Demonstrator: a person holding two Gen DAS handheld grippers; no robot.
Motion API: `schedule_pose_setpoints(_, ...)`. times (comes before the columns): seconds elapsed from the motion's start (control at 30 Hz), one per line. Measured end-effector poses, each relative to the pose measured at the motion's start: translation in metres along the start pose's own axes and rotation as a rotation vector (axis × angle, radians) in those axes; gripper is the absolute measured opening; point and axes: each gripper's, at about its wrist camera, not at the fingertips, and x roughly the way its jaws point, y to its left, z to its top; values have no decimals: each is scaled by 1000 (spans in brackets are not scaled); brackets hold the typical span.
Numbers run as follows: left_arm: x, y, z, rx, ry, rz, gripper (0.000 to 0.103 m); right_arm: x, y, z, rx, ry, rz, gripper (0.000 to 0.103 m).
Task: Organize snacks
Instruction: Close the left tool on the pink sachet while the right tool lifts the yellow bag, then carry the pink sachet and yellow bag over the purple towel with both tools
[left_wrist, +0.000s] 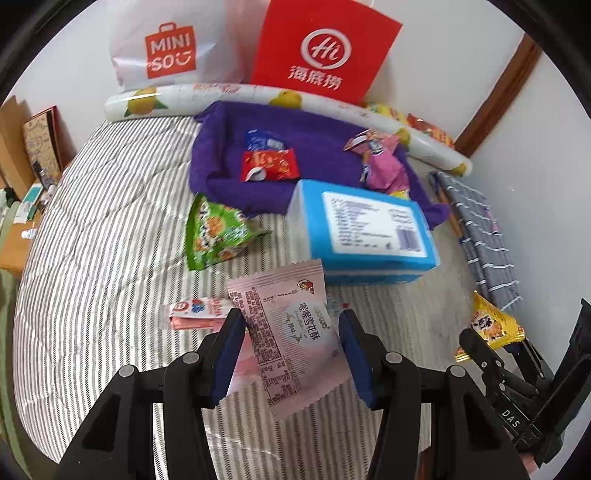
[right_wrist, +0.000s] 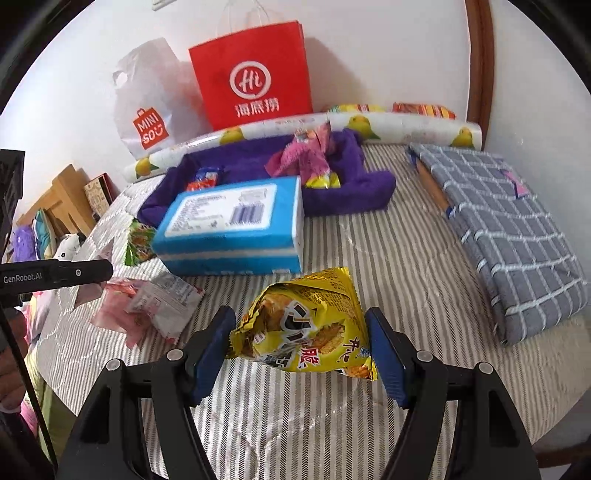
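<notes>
Left tongs (left_wrist: 290, 354) are clamped on a pink snack packet (left_wrist: 291, 332), their blue pads pressing its two long sides; the packet stands between the fingers with its long axis running away from the camera, tilted a little to the left, printed back facing up. Right tongs (right_wrist: 301, 343) are clamped on a yellow snack bag (right_wrist: 303, 325), a puffed pyramid shape whose pointed top faces away from the camera toward the blue box (right_wrist: 236, 225), its wide sealed bottom edge lying across the gap between the fingers. Both packets are held just above the striped bed cover (left_wrist: 110, 221).

Only the left wrist view shows a small pink-and-white sachet (left_wrist: 195, 312) lying flat just beside the left finger, and a green snack bag (left_wrist: 218, 232) in full beyond it, near the box's left end. It also catches the right tongs with the yellow bag at its right edge. Only the right wrist view shows the whole grey checked cushion (right_wrist: 509, 229) well apart on the right.

Behind the box lies a purple towel (left_wrist: 229, 158) carrying a red packet (left_wrist: 269, 166) and crumpled pink wrappers (left_wrist: 384, 166). A lemon-print roll (left_wrist: 236, 94), a red paper bag (left_wrist: 325, 51) and a white Miniso bag (left_wrist: 170, 48) stand against the wall.
</notes>
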Motion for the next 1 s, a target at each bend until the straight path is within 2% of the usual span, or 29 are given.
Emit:
schedule_pose_setpoints(0.53, -39, -17, 33, 50, -110, -78, 51, -38, 17, 48, -43, -100, -12, 71)
schedule_pose_setpoints(0.83, -46, -13, 65, 47, -136, -111, 51, -36, 25, 84, -54, -130, -6, 71)
schedule_pose_setpoints(1.0, -47, -7, 86, 39, -153, -103, 51, -27, 28, 107, -56, -140, 2, 71)
